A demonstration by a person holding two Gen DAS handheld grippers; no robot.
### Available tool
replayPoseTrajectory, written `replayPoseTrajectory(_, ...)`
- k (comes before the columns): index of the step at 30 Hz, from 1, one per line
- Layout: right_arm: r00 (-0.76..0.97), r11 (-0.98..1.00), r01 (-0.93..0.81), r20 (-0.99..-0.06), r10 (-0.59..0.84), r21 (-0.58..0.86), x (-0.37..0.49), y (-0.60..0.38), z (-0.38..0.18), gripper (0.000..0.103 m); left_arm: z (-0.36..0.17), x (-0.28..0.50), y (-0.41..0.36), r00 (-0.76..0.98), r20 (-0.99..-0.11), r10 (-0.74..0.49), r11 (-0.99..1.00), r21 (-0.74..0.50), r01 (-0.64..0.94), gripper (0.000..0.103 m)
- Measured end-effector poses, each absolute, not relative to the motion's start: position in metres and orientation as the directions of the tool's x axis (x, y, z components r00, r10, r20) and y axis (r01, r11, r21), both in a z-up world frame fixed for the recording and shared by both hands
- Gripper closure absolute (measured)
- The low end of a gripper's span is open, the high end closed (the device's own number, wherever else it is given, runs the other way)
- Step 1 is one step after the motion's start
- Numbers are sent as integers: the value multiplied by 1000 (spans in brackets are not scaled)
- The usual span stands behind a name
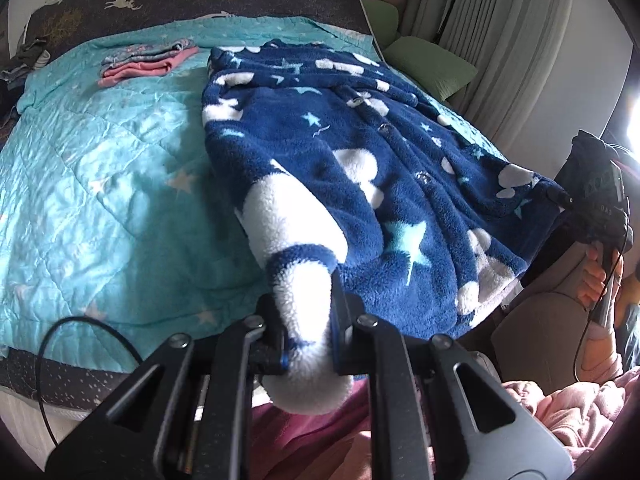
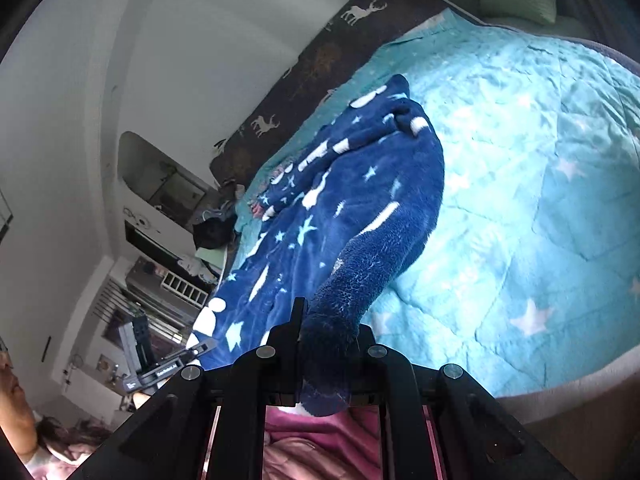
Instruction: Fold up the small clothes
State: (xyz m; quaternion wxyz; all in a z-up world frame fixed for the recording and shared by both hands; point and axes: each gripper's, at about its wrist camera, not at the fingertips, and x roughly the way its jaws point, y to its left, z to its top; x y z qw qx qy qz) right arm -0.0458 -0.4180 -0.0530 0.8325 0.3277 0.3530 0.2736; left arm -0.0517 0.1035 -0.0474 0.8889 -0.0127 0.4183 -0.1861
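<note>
A navy fleece garment with white clouds, pale stars and a row of buttons lies spread on the turquoise quilt. My left gripper is shut on its near left hem corner, where the white lining rolls out between the fingers. My right gripper is shut on the other near corner of the same garment, with navy fleece bunched between the fingers. The right gripper also shows in the left wrist view, at the garment's right edge. Both corners are held near the bed's front edge.
A stack of folded pink and patterned clothes lies at the quilt's far left. Green pillows sit at the far right by the curtain. Dark clothes are heaped at the far left edge. Shelves stand beside the bed.
</note>
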Motion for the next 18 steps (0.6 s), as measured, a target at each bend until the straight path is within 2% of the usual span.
replayPoseTrajectory(10,621,605,-287,-337,708,743,-20,-426,-19,91,-23,-34,96,621,-707,-338,932,-158,327,87)
replayPoseTrajectory(18,641,606,-312,-308,703,732,22,-427,18,91,26,10,97,717,-621,-317,945,-141,296,88)
